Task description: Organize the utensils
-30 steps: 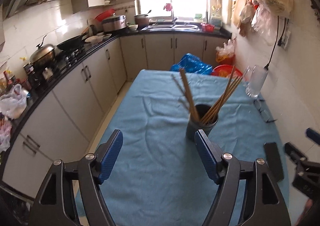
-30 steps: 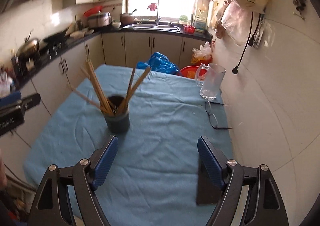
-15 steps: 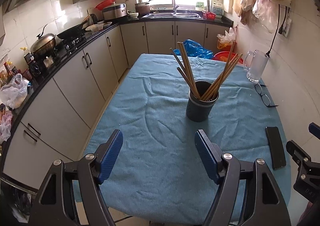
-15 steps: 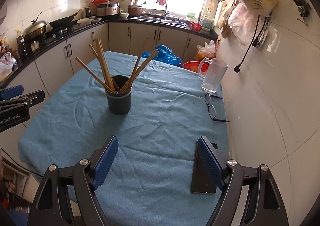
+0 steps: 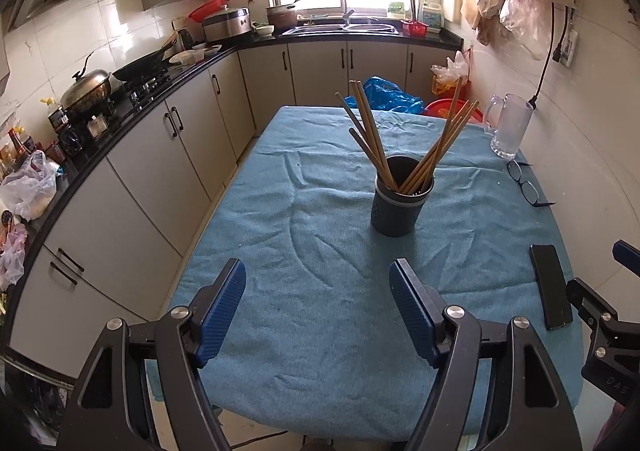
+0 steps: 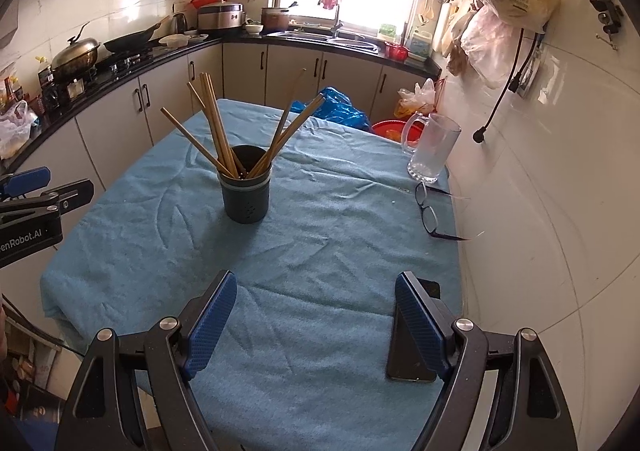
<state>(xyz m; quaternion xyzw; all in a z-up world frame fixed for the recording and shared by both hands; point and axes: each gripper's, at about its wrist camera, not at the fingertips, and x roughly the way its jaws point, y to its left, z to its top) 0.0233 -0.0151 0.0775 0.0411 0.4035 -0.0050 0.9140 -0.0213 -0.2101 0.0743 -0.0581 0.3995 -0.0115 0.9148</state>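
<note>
Chopsticks (image 5: pixel 372 139) stand in the holder (image 5: pixel 400 203); both grippers' jaws gape wide, empty.

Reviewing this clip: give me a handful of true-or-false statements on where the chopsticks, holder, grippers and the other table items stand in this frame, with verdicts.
1. The wooden chopsticks stand in the dark round utensil holder. True.
2. The left gripper is shut on a chopstick. False: its jaws are wide apart and hold nothing.
3. The right gripper is open and empty. True.
4. The clear glass mug lies on its side. False: it stands upright on the blue tablecloth, near the wall.
5. The black phone lies flat on the cloth. True.
6. The dark-framed eyeglasses sit inside the holder. False: they lie on the cloth near the mug.
</note>
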